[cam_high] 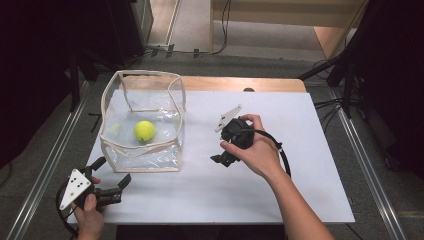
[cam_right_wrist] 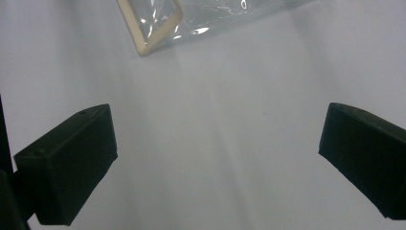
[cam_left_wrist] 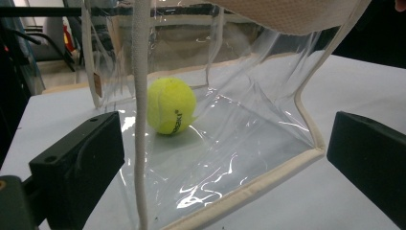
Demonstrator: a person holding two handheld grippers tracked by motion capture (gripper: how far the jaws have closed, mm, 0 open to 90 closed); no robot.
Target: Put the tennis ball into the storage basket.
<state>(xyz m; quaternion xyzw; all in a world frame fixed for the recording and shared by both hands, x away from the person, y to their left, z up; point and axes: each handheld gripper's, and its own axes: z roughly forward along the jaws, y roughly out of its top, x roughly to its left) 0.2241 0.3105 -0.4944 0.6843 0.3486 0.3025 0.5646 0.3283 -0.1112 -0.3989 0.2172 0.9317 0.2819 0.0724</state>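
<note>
A clear plastic bag (cam_high: 142, 150) with cream trim stands open on the left of the white table top. Inside it lies a yellow tennis ball (cam_high: 144, 130). My left gripper (cam_high: 114, 171) is open at the front left, just short of the bag's near corner. In the left gripper view the ball (cam_left_wrist: 171, 105) shows through the bag's clear wall (cam_left_wrist: 249, 143), with my left gripper (cam_left_wrist: 225, 158) empty. A hand holds my right gripper (cam_high: 222, 159) open over the table's middle, to the right of the bag. The right gripper view has the bag's corner (cam_right_wrist: 153, 28) beyond my right gripper (cam_right_wrist: 215, 163).
A white sheet (cam_high: 280, 190) covers most of the wooden table (cam_high: 240, 83). Metal rails (cam_high: 370, 165) run along both sides of it. Cables (cam_high: 330, 107) lie on the floor at the right, and dark curtains hang at both sides.
</note>
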